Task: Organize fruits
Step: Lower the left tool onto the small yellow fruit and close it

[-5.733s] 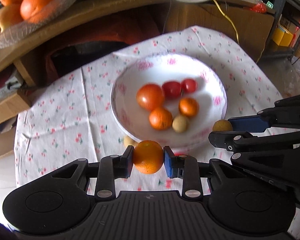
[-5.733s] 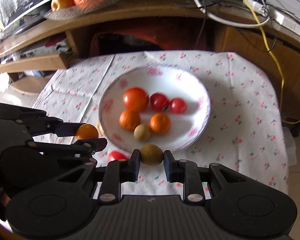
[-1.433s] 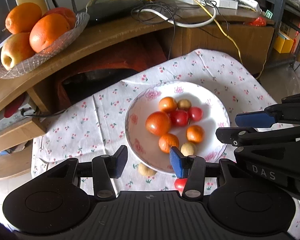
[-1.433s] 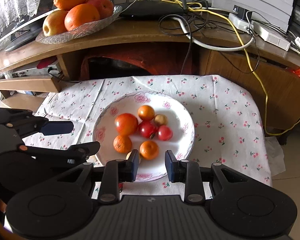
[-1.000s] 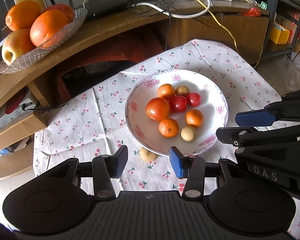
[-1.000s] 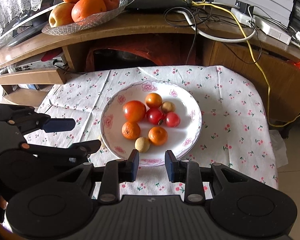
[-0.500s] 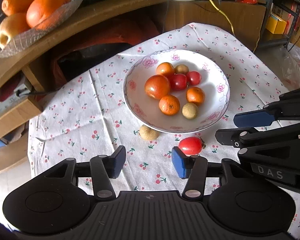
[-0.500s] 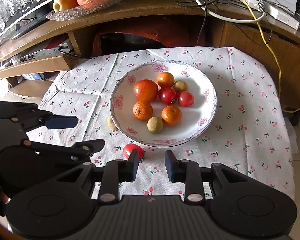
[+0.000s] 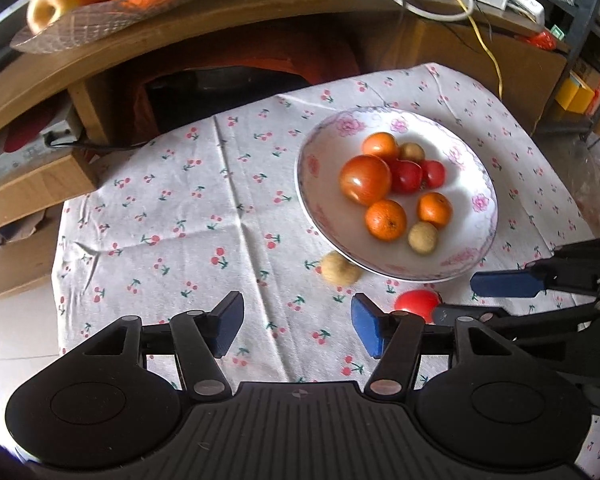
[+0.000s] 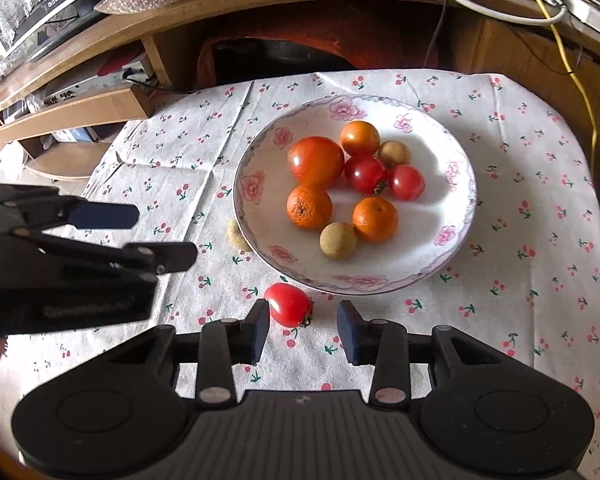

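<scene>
Both the left gripper [image 9: 296, 322] and right gripper [image 10: 303, 330] are held apart, empty; a small red cherry tomato [image 10: 289, 304] is framed by the right one.

A plate [image 10: 458, 236] of fruit sits on the tablecloth [image 10: 520, 280], with a cherry tomato [image 10: 289, 304] and a longan [image 9: 339, 268] just before its near rim.

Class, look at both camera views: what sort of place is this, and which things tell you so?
Most likely a home living room. A cherry-print tablecloth covers a small table, a glass fruit dish sits on a wooden cabinet, and household cables trail across it.
</scene>
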